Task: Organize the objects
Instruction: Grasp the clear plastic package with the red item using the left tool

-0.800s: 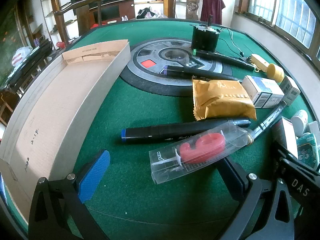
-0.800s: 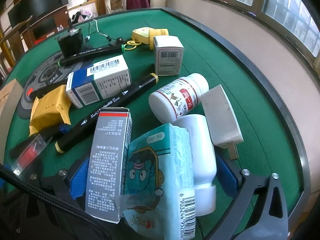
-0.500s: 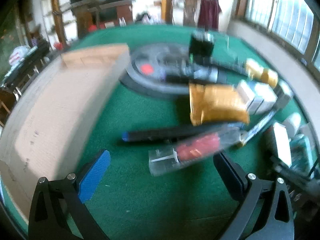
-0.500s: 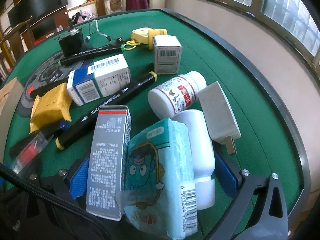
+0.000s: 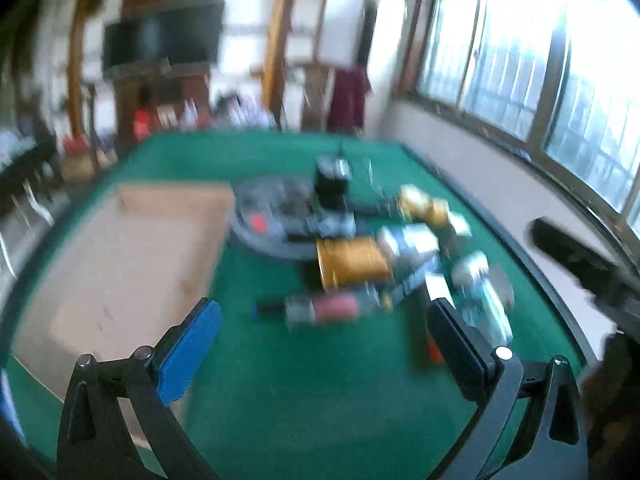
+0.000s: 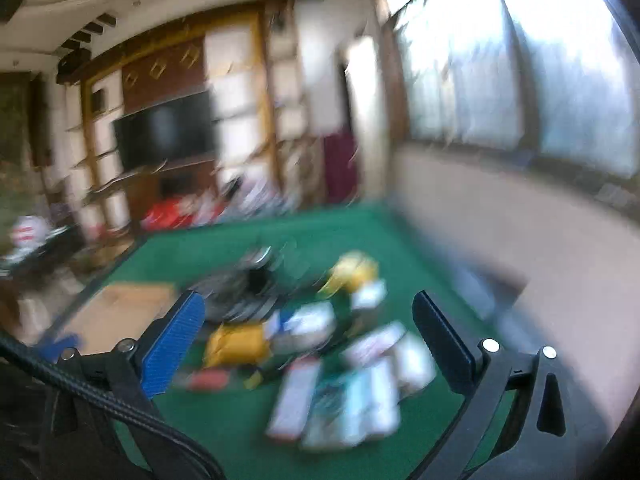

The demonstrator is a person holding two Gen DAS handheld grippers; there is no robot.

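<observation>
Both views are motion-blurred. My left gripper (image 5: 320,344) is open and empty, high above the green table (image 5: 280,400). Ahead of it lie a red item in a clear packet (image 5: 328,308), a yellow pouch (image 5: 352,266), small boxes and a dark disc (image 5: 276,220). The cardboard box (image 5: 124,260) sits at the left. My right gripper (image 6: 308,348) is also open with nothing between its fingers, lifted well back from the pile: the yellow pouch (image 6: 236,344), a grey carton (image 6: 296,396), a pale blue packet (image 6: 356,404) and white bottles.
The table's dark rim (image 5: 532,256) curves along the right, under a pale wall and windows. The other gripper's dark body (image 5: 580,264) shows at the right of the left wrist view. Chairs, shelves and a television stand beyond the table's far edge.
Both grippers have risen and pulled back from the table, so the objects look smaller and farther. The views have tilted up toward the room. Nothing was taken hold of.
</observation>
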